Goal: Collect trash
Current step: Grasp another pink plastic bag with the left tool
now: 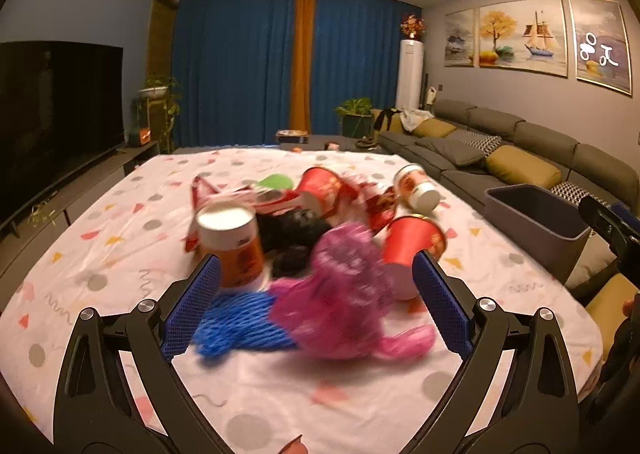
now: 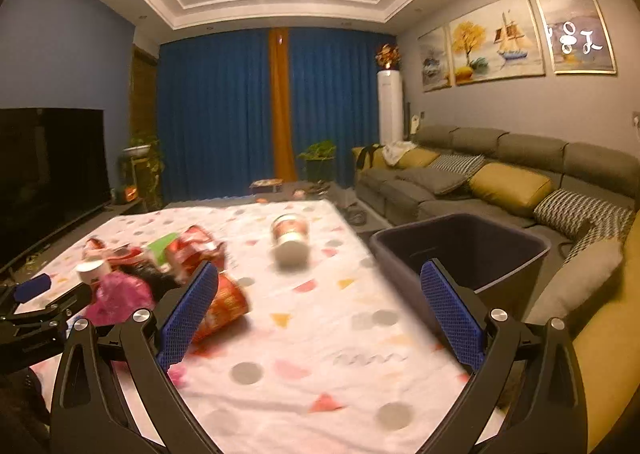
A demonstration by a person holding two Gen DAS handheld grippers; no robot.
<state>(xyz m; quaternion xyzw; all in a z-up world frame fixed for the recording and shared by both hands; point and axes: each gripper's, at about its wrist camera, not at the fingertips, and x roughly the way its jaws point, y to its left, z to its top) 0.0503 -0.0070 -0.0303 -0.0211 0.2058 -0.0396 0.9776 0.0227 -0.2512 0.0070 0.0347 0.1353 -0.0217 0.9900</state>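
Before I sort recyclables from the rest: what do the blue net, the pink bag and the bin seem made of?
Blue net: likely foam mesh, matte, with an open diamond weave.
Pink bag: probably thin plastic film, glossy and crumpled, though blurred.
Bin: seemingly rigid plastic, smooth dark walls, faint sheen.

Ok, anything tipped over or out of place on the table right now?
Yes. Several red paper cups lie tipped on the tablecloth among crumpled wrappers and a pink plastic bag. The grey bin looks empty.

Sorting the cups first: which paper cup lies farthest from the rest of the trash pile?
The white-bottomed cup lying on its side alone on the tablecloth, out toward the grey bin. The other cups sit in or against the pile.
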